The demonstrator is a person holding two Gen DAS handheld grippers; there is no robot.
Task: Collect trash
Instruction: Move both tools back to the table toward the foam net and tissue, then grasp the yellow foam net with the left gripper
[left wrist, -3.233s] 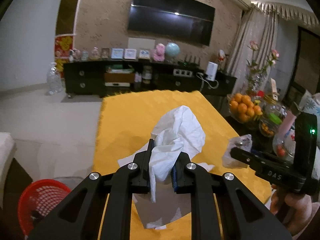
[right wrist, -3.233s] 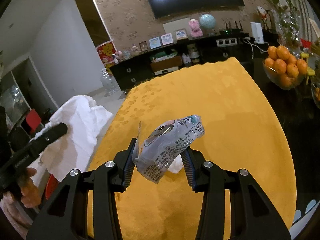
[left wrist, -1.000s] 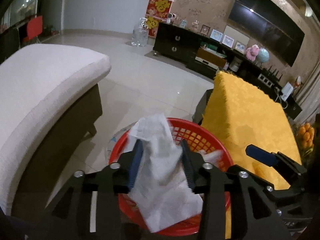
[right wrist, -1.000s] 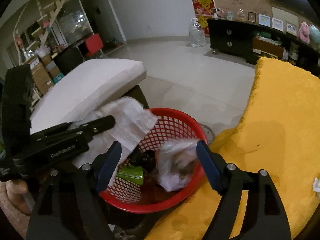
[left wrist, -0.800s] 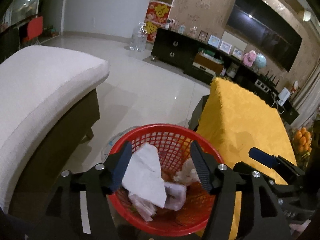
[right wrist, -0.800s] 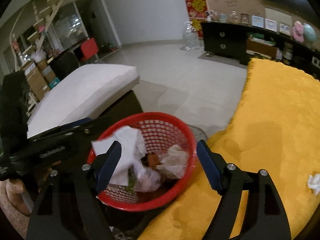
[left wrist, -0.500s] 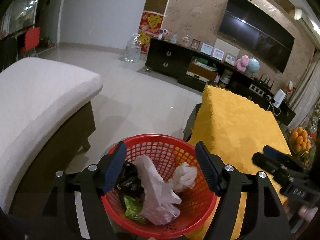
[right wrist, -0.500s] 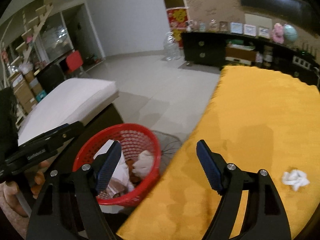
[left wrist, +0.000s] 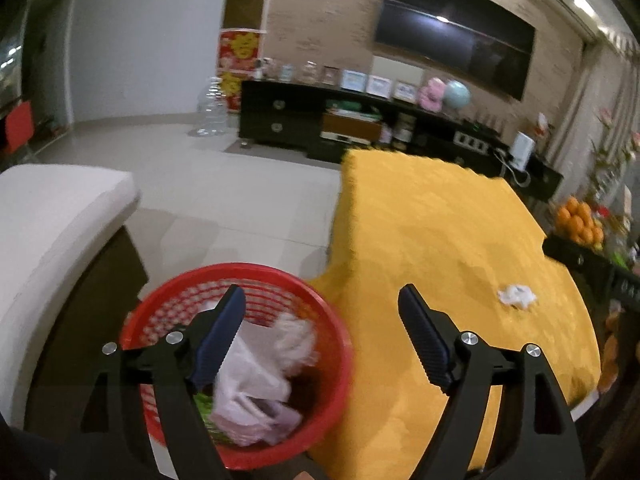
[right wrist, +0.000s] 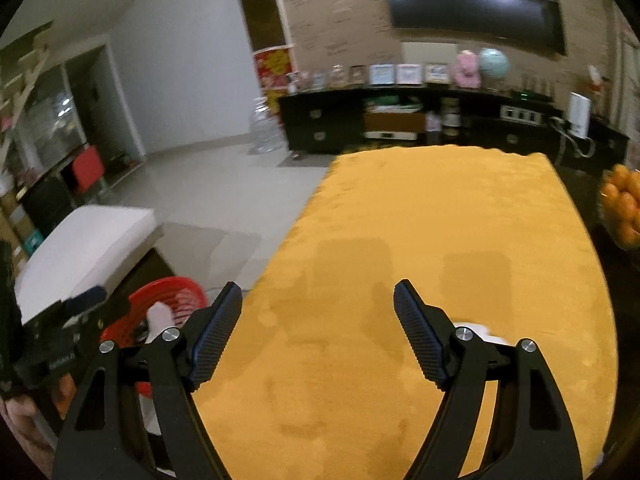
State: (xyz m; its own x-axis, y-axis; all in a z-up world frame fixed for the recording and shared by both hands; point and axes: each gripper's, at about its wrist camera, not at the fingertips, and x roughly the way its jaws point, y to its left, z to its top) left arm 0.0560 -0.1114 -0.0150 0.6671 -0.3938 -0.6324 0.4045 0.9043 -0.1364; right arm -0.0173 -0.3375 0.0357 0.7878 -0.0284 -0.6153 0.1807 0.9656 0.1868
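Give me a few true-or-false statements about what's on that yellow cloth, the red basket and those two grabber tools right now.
1. The red basket holds crumpled rubbish. True.
2. The left gripper is clamped on a tissue. False: its jaws, which have just been opening, stand apart with nothing between them.
3. A small white wad lies on the yellow cloth. True.
4. The right gripper carries a wrapper. False: it is open and empty.
5. The basket sits on top of the cloth. False: it stands lower, beside the cloth's edge.

Yellow tabletop (right wrist: 440, 240) mostly bare — one tissue wad (left wrist: 516, 295); fruit bowl (right wrist: 624, 208) crowds right edge.
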